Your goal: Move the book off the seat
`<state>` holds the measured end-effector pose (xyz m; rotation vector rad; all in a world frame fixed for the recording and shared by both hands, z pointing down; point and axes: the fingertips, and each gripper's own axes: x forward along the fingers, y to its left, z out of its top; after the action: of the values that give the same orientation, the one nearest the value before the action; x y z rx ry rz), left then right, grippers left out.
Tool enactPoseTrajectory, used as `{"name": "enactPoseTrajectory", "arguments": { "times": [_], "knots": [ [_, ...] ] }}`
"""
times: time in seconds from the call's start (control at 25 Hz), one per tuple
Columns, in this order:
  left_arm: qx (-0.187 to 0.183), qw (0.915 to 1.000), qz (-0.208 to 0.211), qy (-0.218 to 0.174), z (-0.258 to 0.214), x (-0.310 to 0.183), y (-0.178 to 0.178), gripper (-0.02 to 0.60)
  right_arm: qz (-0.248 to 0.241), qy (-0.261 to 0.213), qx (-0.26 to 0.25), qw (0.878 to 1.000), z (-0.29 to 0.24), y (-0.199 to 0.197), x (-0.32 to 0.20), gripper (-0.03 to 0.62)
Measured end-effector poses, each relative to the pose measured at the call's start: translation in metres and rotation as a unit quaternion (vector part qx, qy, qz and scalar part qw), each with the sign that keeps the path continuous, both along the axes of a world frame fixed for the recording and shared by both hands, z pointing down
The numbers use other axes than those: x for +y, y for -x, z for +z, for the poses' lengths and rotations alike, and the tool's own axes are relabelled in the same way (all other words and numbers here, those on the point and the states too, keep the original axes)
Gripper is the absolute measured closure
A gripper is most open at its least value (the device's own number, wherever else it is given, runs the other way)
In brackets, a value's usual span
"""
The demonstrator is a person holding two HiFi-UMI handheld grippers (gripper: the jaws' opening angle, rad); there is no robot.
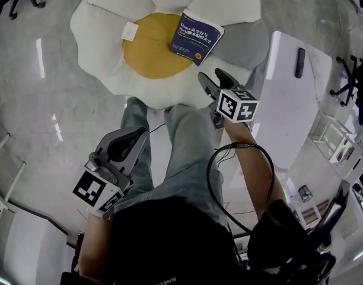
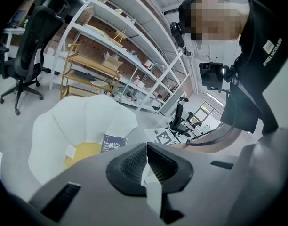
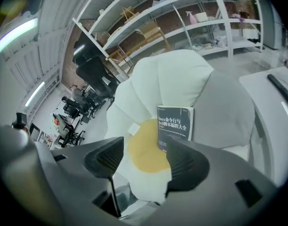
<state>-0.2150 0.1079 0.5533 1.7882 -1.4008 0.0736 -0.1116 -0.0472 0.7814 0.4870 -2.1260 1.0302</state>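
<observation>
A dark blue book (image 1: pixel 196 37) with white print lies on the flower-shaped seat (image 1: pixel 98 34), half on its yellow centre and half on a white petal. My right gripper (image 1: pixel 216 81) hangs open just short of the seat's near edge, a little below the book, with nothing between its fingers. Through that gripper's own camera the book (image 3: pixel 174 126) shows ahead, above the gap of the right gripper (image 3: pixel 143 161). My left gripper (image 1: pixel 139 135) is shut and empty, low at the left beside the person's leg. In its view the left gripper (image 2: pixel 146 161) points toward the seat (image 2: pixel 64 126) and the book (image 2: pixel 114 143).
A white table (image 1: pixel 288 100) stands right of the seat with a black bar-shaped object (image 1: pixel 299 62) on it. A grey cushion (image 1: pixel 244 43) lies behind the book. The person's jeans-clad legs (image 1: pixel 181 141) reach to the seat. Metal shelves (image 2: pixel 116 55) and an office chair (image 2: pixel 26 55) stand farther off.
</observation>
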Motion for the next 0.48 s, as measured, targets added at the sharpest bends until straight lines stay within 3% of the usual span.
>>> {"name": "enactPoseTrajectory", "arguments": {
  "times": [0.48],
  "knots": [
    [0.016, 0.9996, -0.011, 0.021, 0.094, -0.004, 0.002, 0.575, 0.005, 0.005, 0.023, 1.0, 0.131, -0.001, -0.026, 0.313]
  ]
}}
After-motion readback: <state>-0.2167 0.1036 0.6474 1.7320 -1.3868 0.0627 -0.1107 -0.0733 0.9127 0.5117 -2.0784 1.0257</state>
